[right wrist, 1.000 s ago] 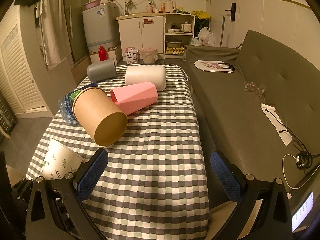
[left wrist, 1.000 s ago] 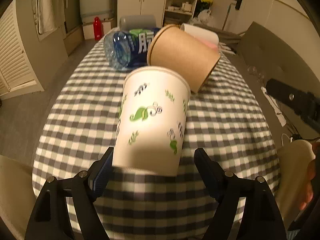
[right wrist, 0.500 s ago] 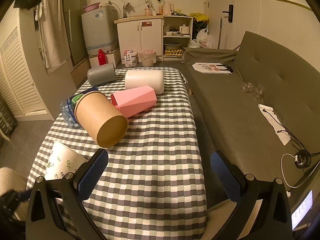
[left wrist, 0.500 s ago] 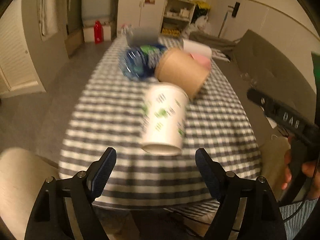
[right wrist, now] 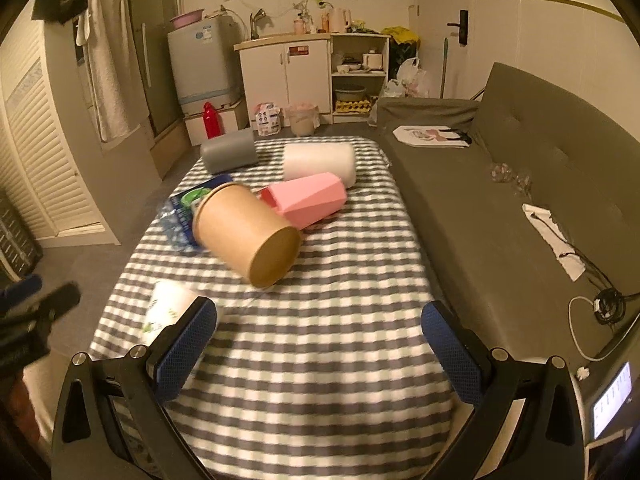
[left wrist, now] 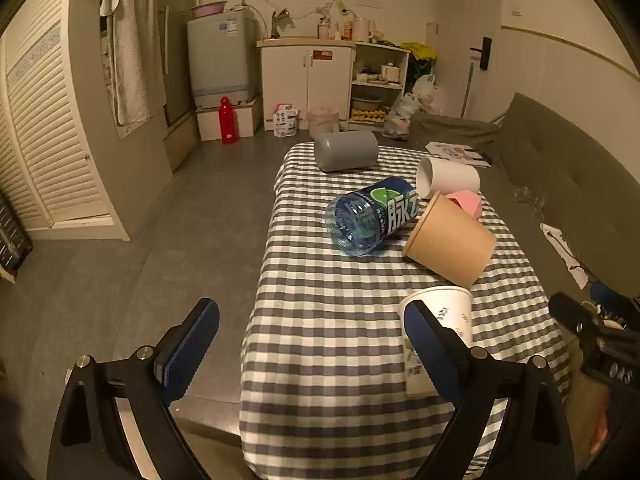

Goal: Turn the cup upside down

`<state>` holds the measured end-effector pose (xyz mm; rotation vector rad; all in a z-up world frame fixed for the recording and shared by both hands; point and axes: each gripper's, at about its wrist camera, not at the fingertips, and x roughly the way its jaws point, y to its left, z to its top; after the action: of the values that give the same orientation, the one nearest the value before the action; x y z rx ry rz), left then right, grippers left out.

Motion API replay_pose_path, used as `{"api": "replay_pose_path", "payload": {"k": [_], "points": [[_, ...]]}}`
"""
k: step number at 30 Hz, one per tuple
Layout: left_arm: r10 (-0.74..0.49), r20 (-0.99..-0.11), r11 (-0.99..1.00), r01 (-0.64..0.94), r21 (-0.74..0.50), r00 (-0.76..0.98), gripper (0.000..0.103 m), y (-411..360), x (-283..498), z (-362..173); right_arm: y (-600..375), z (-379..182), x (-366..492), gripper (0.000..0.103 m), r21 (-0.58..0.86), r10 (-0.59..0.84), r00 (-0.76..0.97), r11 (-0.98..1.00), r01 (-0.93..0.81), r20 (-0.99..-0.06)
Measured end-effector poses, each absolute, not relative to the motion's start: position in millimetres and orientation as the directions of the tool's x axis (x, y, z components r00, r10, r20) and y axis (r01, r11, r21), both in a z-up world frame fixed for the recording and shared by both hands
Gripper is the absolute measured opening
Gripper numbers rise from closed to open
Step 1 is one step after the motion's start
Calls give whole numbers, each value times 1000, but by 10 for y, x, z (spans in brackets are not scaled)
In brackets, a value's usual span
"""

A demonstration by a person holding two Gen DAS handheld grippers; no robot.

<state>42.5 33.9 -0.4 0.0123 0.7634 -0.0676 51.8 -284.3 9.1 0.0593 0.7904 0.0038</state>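
Our left gripper (left wrist: 312,336) has backed away from the cup (left wrist: 438,336), jaws wide and empty; the cup now stands at 3 o'clock near the table's (left wrist: 320,380) near edge, partly behind our right finger. The right gripper (right wrist: 320,340) hovers wide open, holding nothing. Beyond lie a brown tub (left wrist: 450,240), bottle (left wrist: 372,216) and, at 1 o'clock, a sofa (left wrist: 568,188).

Five cups (left wrist: 439,320), one bottle (left wrist: 372,216)
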Motion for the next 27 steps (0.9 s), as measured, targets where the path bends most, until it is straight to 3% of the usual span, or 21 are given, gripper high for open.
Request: {"api": "replay_pose_path", "payload": {"k": [6,20,21,27], "points": [[-47,-698,997,78,14,714,96,450,388,-209,-2433,-30,496,103,30,42,662,999,-30,-748],[-44,-709,991,-61,-123,703,96,1066,404,-334,-1727,-622,594,102,57,103,533,993,-102,-840],[-47,-710,990,-61,-125,702,96,1076,403,-337,-1706,-659,604,101,57,104,524,993,-104,-845],[-49,-716,990,-64,-129,696,96,1081,417,-347,-1683,-766,637,72,74,123,491,990,-119,-862]]}}
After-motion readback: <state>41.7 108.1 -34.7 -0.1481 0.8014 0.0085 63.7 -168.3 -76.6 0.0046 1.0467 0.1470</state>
